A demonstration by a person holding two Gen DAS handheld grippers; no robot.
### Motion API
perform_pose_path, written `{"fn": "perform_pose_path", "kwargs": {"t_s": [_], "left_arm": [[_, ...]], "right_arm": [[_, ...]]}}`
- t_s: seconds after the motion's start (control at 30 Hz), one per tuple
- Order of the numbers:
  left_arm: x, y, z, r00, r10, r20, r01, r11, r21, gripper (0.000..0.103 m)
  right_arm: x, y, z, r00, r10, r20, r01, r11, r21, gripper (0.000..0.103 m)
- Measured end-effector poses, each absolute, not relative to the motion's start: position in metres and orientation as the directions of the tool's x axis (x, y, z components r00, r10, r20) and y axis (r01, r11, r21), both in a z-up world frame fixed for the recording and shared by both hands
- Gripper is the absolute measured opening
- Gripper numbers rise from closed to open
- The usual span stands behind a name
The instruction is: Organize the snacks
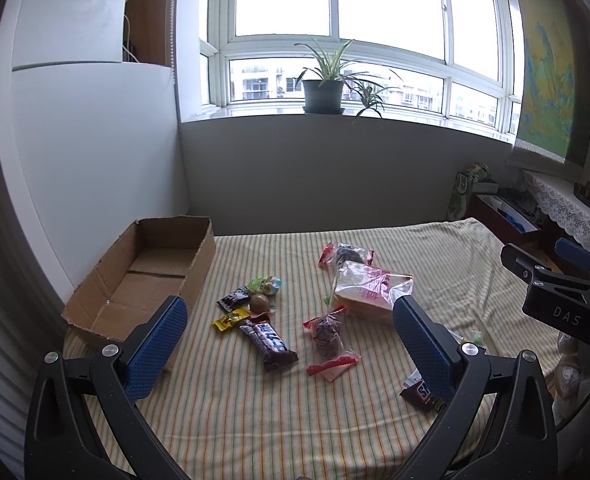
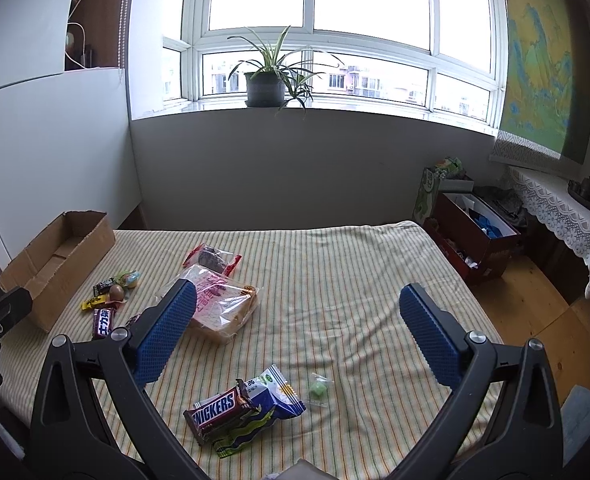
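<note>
Snacks lie scattered on a striped cloth [image 1: 255,420] over a table. An empty cardboard box [image 1: 143,280] sits at the left. Near it lie a dark chocolate bar [image 1: 271,344], a yellow candy [image 1: 231,319], a brown ball sweet [image 1: 259,303] and a red-ended packet [image 1: 329,338]. A bagged bread slice [image 1: 369,294] lies further back. My left gripper [image 1: 287,340] hovers open above the bar. My right gripper [image 2: 295,336] stands open over bare cloth, with a Snickers bar [image 2: 219,410], a blue-white packet [image 2: 271,396] and a small green candy [image 2: 319,391] below it.
A grey wall and a window sill with a potted plant [image 1: 323,92] stand behind the table. At the right are a red box of clutter [image 2: 475,240], a lace-covered shelf [image 2: 563,216] and wooden floor [image 2: 543,312]. A white cabinet [image 1: 95,140] rises at the left.
</note>
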State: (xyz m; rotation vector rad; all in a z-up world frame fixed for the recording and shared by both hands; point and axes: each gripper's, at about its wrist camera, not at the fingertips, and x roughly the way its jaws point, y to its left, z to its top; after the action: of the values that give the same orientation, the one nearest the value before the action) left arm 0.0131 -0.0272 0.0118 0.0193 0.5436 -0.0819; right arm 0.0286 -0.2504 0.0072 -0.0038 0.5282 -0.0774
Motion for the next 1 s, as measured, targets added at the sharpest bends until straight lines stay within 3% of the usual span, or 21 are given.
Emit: {"fn": "perform_pose_path", "kwargs": {"t_s": [0.5,0.87,1.0], "left_arm": [[0.017,-0.024,0.009,0.848,-0.078,-0.524,0.087,0.996,-0.007,0.102],[0.021,-0.018,-0.005,0.827,-0.073,-0.558,0.087,0.996,0.0,0.102],[0.022,-0.01,-0.015,0.809,-0.069,-0.584,0.089,0.996,0.004,0.102]], "right_arm": [[0.03,-0.247,0.0,0.852,-0.077,-0.517,0.068,0.997,-0.035,0.103],[0.04,-0.256,-0.017,0.811,-0.01,-0.585,0.025,1.0,0.018,0.103],[0.044,-0.261,-0.031,0.759,0.068,-0.647,-0.02,0.996,0.082,0.093]]}}
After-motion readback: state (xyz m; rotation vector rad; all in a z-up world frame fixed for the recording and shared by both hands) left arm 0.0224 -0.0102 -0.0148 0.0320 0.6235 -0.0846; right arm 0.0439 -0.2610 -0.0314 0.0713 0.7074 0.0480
